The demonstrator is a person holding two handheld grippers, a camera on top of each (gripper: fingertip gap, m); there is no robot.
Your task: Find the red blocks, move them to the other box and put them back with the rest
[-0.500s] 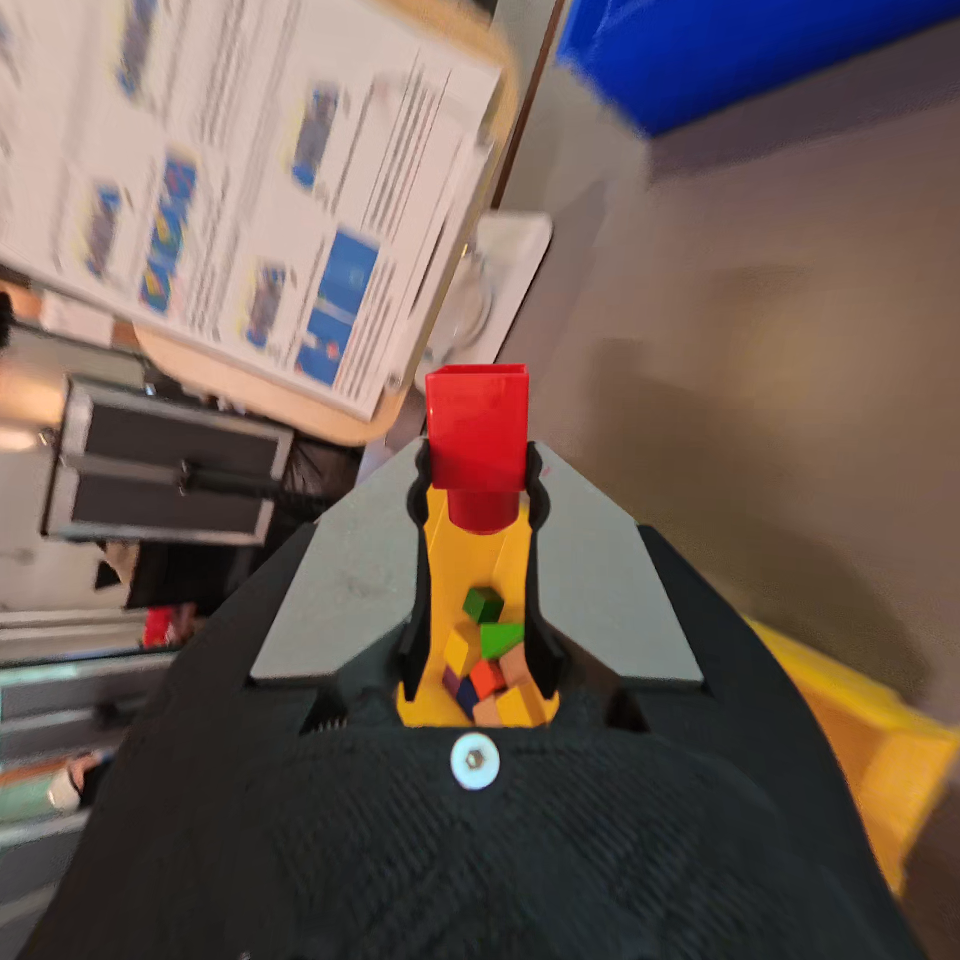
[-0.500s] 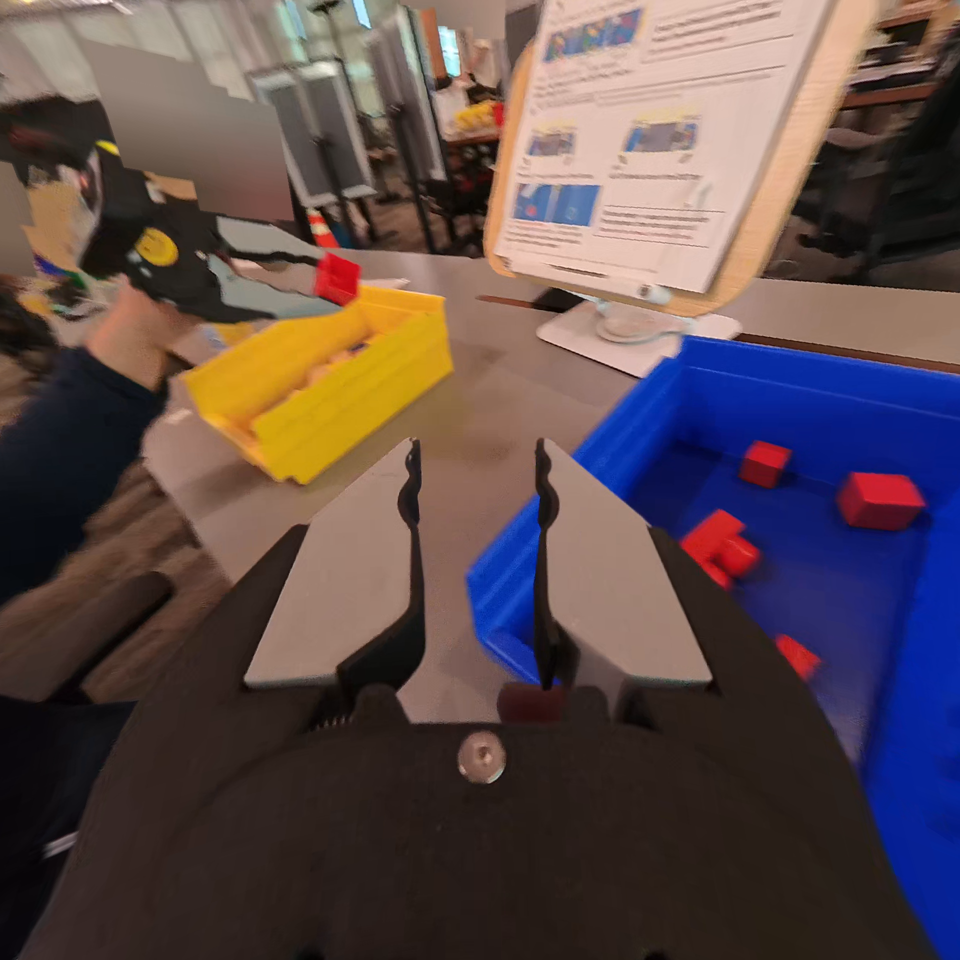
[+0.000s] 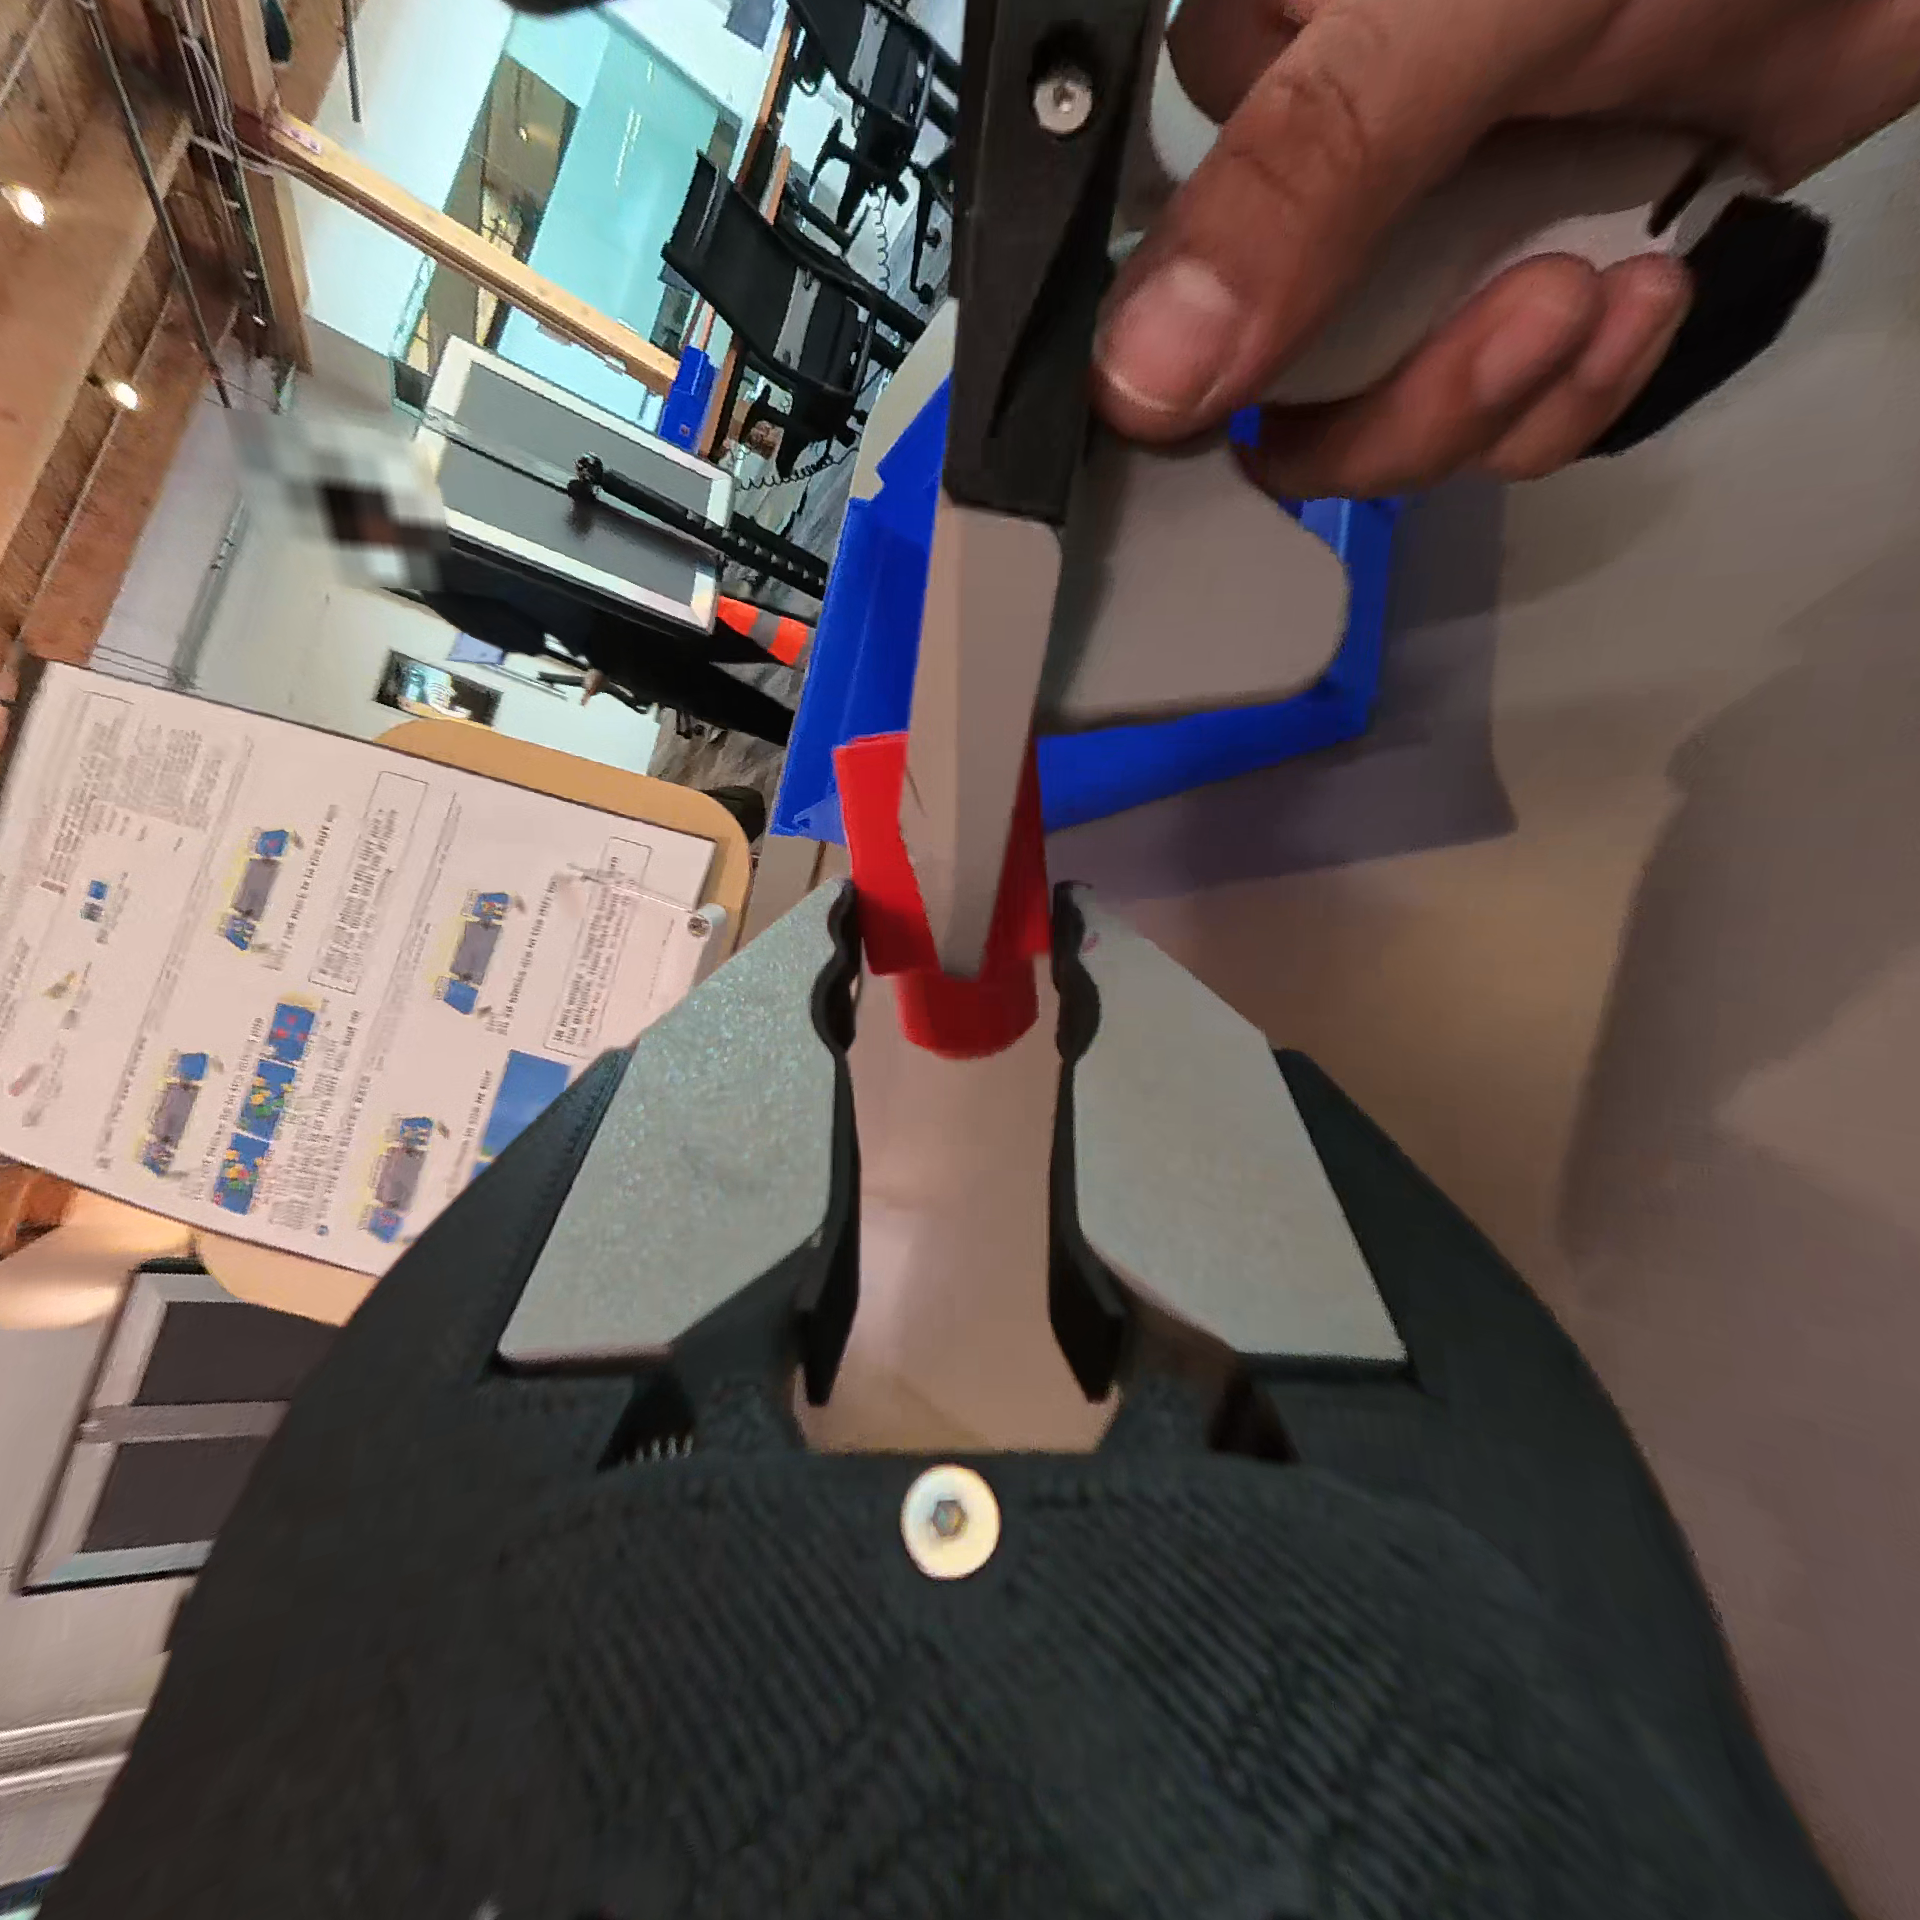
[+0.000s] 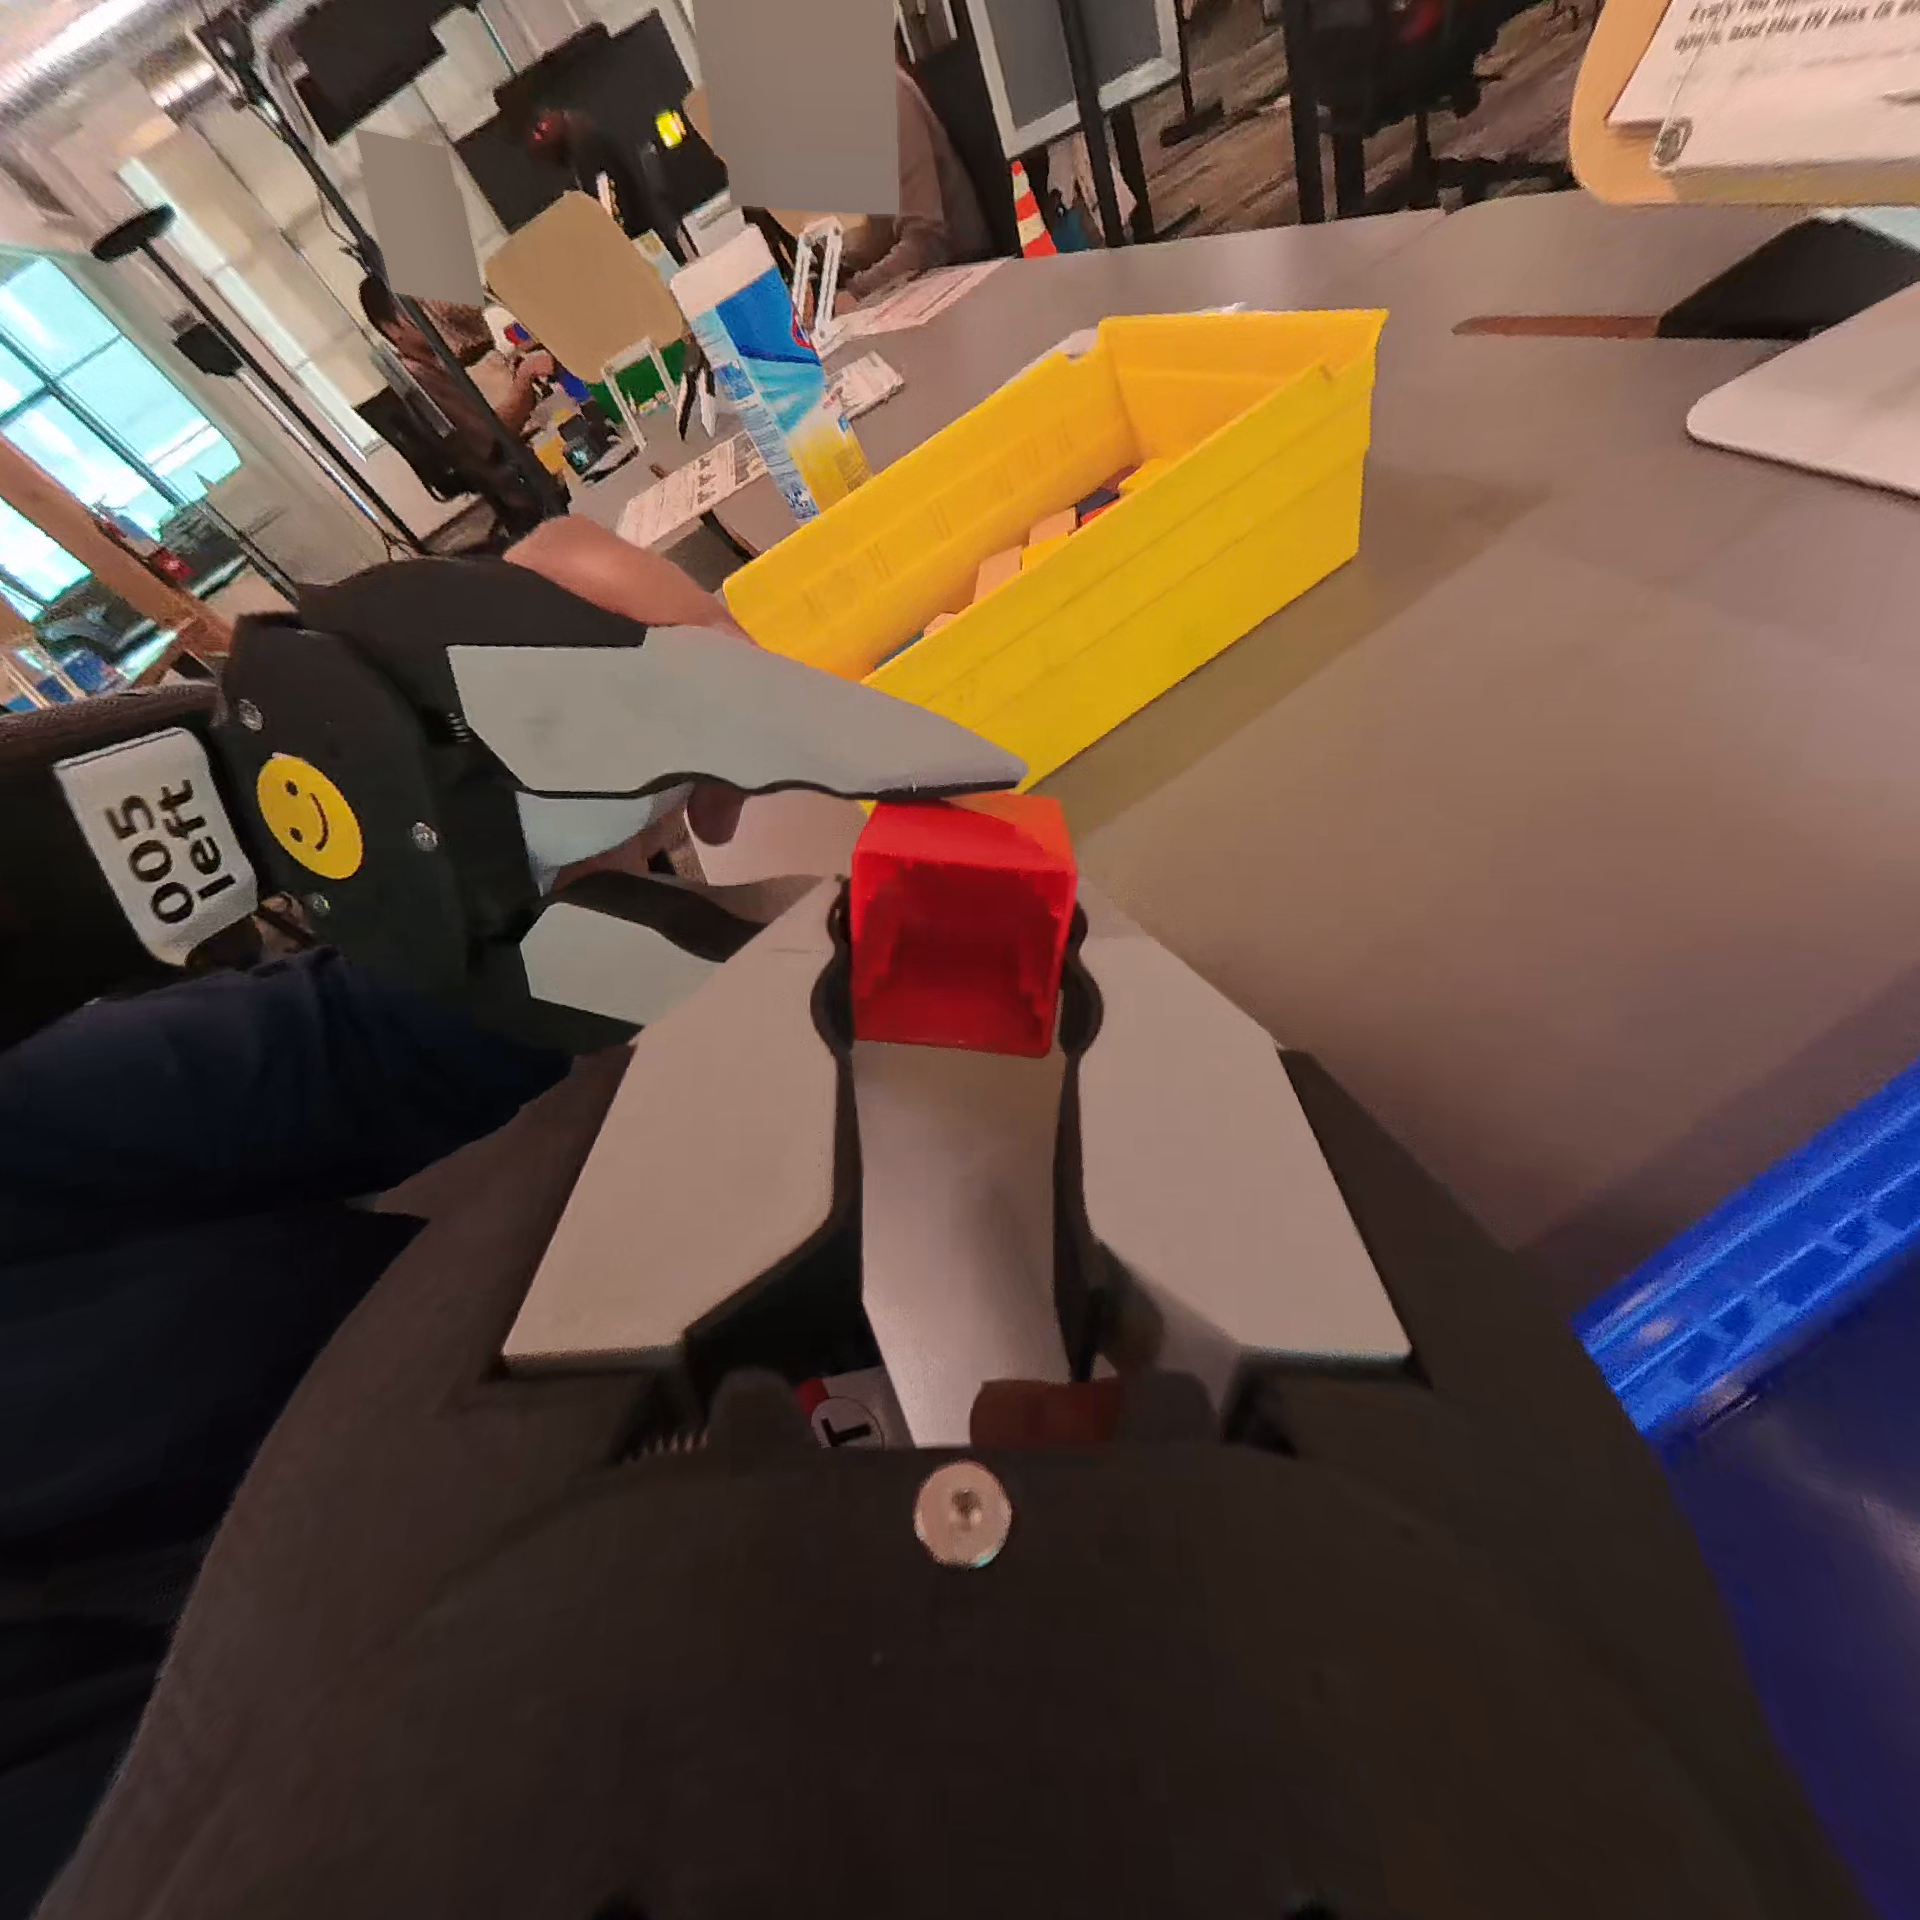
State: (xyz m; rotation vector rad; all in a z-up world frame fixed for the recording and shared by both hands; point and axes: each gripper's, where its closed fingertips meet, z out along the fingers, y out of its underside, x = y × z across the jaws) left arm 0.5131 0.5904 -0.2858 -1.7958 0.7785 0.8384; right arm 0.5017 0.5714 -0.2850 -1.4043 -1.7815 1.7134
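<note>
Yellow bin [image 4: 1049, 623] holds mixed coloured blocks; blue bin [image 4: 1766, 1340] contents hidden. Both left gripper [image 3: 954, 935] and right gripper [image 4: 956, 961] clamp one red block [image 4: 961, 935].

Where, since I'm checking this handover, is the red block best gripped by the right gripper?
By the red block's two flat side faces, approaching its hollow end: the left gripper's finger covers the top, leaving those parallel sides free. The right gripper clamps there now.
</note>
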